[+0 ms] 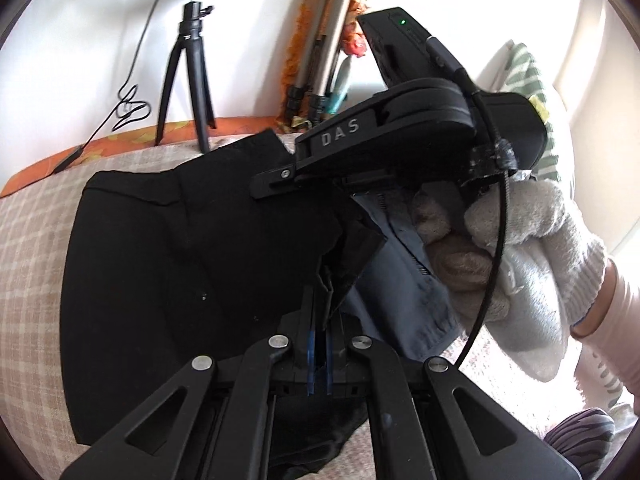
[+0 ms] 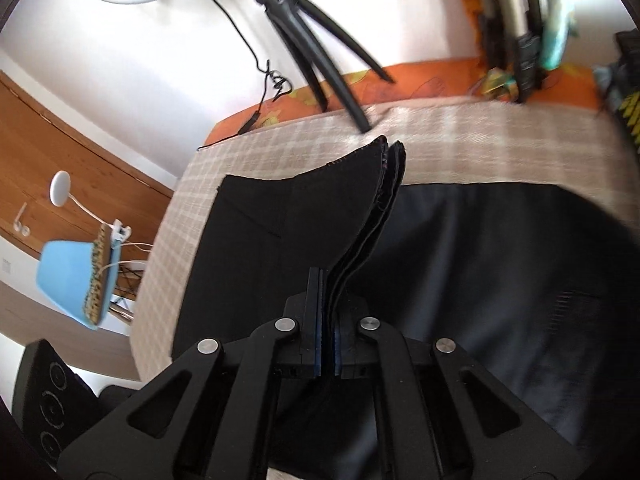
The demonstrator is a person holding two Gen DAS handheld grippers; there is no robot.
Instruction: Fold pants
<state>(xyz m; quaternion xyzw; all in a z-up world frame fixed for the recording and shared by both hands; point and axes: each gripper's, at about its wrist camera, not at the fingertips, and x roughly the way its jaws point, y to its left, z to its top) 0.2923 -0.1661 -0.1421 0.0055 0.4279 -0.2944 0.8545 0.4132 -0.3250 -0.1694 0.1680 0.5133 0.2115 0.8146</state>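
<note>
Checked bedcover [image 2: 460, 136] under black pants [image 1: 168, 240], spread from its left edge toward the middle. Left gripper [image 1: 319, 356] pinching fabric, jaws tight; right gripper [image 2: 327, 354] clamped on stacked hems. Fold underway, prob. halfway: layers raised, not laid flat yet. Cloth's matte, limp, creased.

Pants [image 1: 168, 240] on the checked cover [image 1: 32, 264], tripod [image 1: 188, 80] behind, both grippers above.
</note>
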